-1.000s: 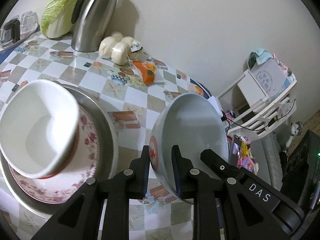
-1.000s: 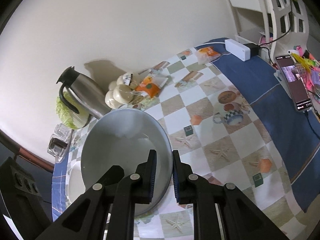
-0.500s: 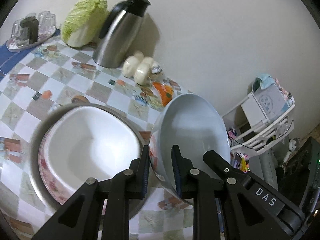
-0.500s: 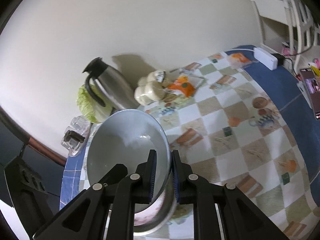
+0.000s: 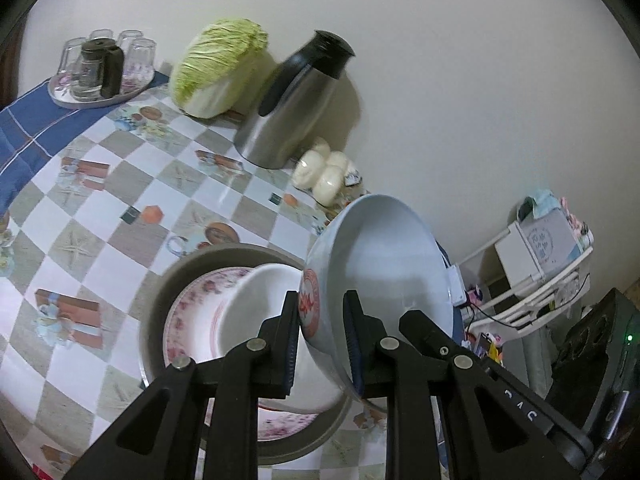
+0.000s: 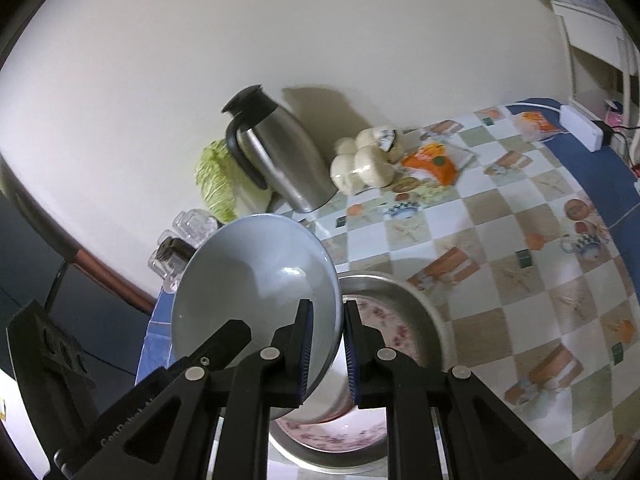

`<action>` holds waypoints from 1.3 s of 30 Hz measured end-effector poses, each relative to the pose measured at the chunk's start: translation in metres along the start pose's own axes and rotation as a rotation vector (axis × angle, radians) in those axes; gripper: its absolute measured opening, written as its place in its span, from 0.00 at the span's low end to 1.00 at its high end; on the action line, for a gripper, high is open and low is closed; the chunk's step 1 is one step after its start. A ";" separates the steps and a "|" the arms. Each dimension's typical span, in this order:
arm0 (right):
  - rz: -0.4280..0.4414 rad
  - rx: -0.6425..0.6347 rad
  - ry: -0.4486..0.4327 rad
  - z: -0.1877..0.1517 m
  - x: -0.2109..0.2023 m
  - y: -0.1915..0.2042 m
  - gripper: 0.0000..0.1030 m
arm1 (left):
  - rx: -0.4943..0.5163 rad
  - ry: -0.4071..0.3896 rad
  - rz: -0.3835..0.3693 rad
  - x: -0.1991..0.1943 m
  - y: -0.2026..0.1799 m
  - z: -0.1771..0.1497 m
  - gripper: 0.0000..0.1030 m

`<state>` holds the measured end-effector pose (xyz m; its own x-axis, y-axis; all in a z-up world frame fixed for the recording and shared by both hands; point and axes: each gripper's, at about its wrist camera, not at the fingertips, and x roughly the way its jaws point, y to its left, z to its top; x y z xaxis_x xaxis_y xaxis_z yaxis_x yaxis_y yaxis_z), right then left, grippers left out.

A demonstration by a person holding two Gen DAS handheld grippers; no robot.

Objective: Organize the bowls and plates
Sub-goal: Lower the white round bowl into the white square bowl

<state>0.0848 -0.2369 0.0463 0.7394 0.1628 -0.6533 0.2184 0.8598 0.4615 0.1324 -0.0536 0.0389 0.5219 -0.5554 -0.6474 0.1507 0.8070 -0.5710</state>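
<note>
Left wrist view: compared with a second ago, the stack now lies straight ahead of the left gripper instead of off to its left, and the cabbage and the tray of glasses have come fully into sight at the far left. The left gripper is clenched on the near rim of one pale blue bowl, one finger outside the wall by the red mark, the other inside. The bowl is tilted, its hollow facing right, and stays in the same place between the fingers as before. Just left of and below the fingers sits the stack: one white bowl in one flowered plate in one metal dish. Beyond the fingertips, further back, stand one steel jug and a bag of white buns on the checked table. To the right of the fingers a white rack stands past the table edge.

Right wrist view: the right gripper grasps a pale blue bowl by its rim, with the bowl's hollow to the left of the fingers and one finger against its outer wall. A second ago only a sliver of the stack showed at the left; now the metal dish and flowered plate lie directly under and just right of the fingers. The white bowl is mostly hidden behind them. One jug, the cabbage and the buns sit beyond the fingertips; one orange packet lies further right.
</note>
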 end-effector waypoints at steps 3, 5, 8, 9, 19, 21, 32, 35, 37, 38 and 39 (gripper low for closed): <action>0.010 -0.016 0.006 -0.003 0.005 0.012 0.16 | -0.021 -0.010 0.006 -0.006 0.010 0.002 0.22; 0.016 -0.024 0.011 -0.005 0.009 0.019 0.16 | -0.032 -0.013 0.016 -0.009 0.017 0.005 0.22; 0.018 -0.034 0.021 -0.009 0.015 0.028 0.16 | -0.046 -0.011 0.024 -0.010 0.024 0.007 0.22; 0.019 -0.038 0.025 -0.010 0.017 0.030 0.16 | -0.051 -0.010 0.025 -0.010 0.027 0.007 0.22; -0.011 -0.065 0.056 -0.015 0.028 0.038 0.16 | -0.071 0.028 0.046 -0.003 0.035 0.006 0.21; -0.019 -0.065 0.064 -0.015 0.030 0.036 0.16 | -0.072 0.042 0.049 -0.001 0.035 0.005 0.21; -0.073 -0.073 0.091 -0.015 0.033 0.027 0.17 | -0.048 0.096 0.072 0.013 0.027 -0.002 0.21; -0.077 -0.067 0.097 -0.014 0.033 0.023 0.17 | -0.040 0.107 0.080 0.017 0.024 -0.003 0.22; -0.082 -0.066 0.104 -0.014 0.034 0.021 0.17 | -0.035 0.110 0.084 0.018 0.023 -0.004 0.22; -0.084 -0.064 0.107 -0.014 0.035 0.019 0.17 | -0.032 0.111 0.087 0.019 0.023 -0.004 0.22; -0.084 -0.064 0.109 -0.014 0.035 0.019 0.17 | -0.030 0.111 0.089 0.019 0.023 -0.005 0.22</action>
<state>0.1060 -0.2081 0.0232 0.6455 0.1375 -0.7513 0.2336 0.9010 0.3656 0.1419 -0.0468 0.0115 0.4355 -0.5021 -0.7471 0.0819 0.8487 -0.5226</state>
